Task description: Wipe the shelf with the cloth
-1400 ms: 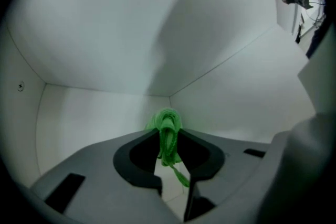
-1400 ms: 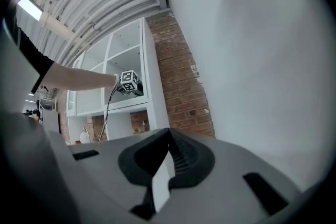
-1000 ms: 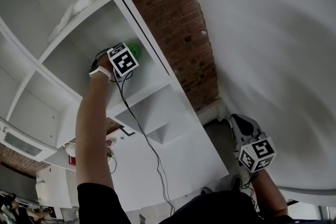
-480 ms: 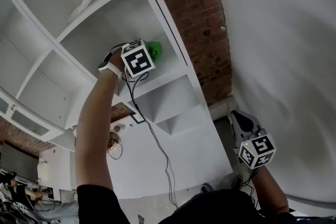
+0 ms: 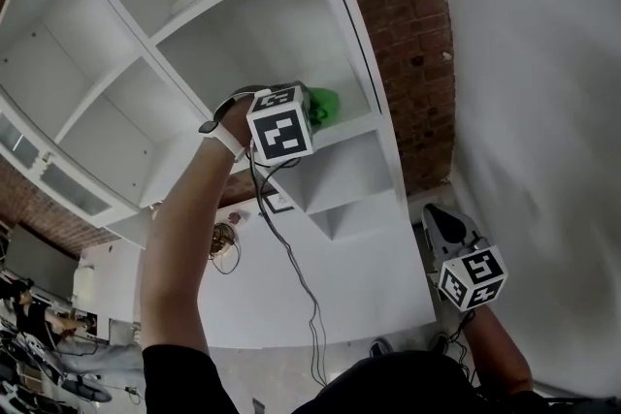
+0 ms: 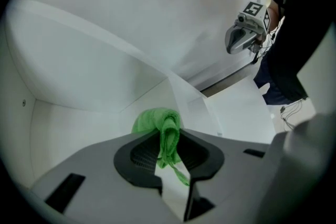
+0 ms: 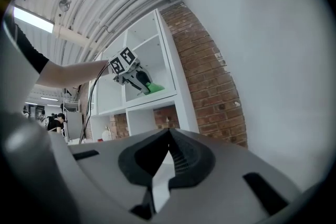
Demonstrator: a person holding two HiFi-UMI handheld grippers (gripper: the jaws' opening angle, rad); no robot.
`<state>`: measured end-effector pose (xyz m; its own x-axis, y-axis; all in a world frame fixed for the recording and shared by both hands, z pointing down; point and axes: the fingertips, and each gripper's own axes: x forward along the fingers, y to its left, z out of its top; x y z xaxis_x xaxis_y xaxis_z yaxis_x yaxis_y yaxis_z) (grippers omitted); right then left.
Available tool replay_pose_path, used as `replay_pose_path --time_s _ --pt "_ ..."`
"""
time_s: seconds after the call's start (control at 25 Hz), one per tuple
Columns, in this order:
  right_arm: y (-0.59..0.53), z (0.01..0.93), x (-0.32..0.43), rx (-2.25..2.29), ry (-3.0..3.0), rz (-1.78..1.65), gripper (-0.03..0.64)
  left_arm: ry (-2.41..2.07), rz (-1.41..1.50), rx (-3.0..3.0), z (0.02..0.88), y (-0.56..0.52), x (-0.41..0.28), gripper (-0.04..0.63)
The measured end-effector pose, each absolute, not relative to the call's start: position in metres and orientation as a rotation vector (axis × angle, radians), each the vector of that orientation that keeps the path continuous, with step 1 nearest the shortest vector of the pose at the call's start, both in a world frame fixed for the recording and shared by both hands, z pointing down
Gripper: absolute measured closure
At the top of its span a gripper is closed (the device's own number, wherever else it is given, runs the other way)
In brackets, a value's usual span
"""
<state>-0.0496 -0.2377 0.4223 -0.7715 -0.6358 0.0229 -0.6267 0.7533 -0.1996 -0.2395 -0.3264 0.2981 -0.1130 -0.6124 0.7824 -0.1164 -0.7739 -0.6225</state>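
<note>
Overhead at the left, the left gripper [image 5: 301, 114] reaches into an upper cubby, its jaws clamped on the green cloth [image 6: 160, 124]. The cloth's bunched end rests on the white shelf [image 5: 354, 133], near the cubby's right wall. To wipe well, I judge it should press the cloth flat to the board and sweep slowly across its whole depth, corners included, without loosening the grip. Low at the right, the right gripper [image 5: 444, 230] hangs idle beside the wall, jaws together on nothing.
</note>
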Motion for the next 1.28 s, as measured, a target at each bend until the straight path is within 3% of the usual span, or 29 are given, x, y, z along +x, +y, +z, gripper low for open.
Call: replay_pose_path --time_s 0.36,0.6,1.28 --pt "-0.233 0.421 -0.077 -0.947 2.928 -0.315 0.617 0.726 -1.952 -1.911 0.285 -0.282 -0.237 0.503" --pt "-0.245 0.422 -0.069 -0.990 2.901 -0.325 0.617 0.912 -1.888 -1.728 0.244 -0.323 -0.262 0.503" --pt "-0.269 0.453 0.034 -1.367 2.746 -0.399 0.617 1.149 -2.205 -1.451 0.286 -0.454 -0.379 0.503"
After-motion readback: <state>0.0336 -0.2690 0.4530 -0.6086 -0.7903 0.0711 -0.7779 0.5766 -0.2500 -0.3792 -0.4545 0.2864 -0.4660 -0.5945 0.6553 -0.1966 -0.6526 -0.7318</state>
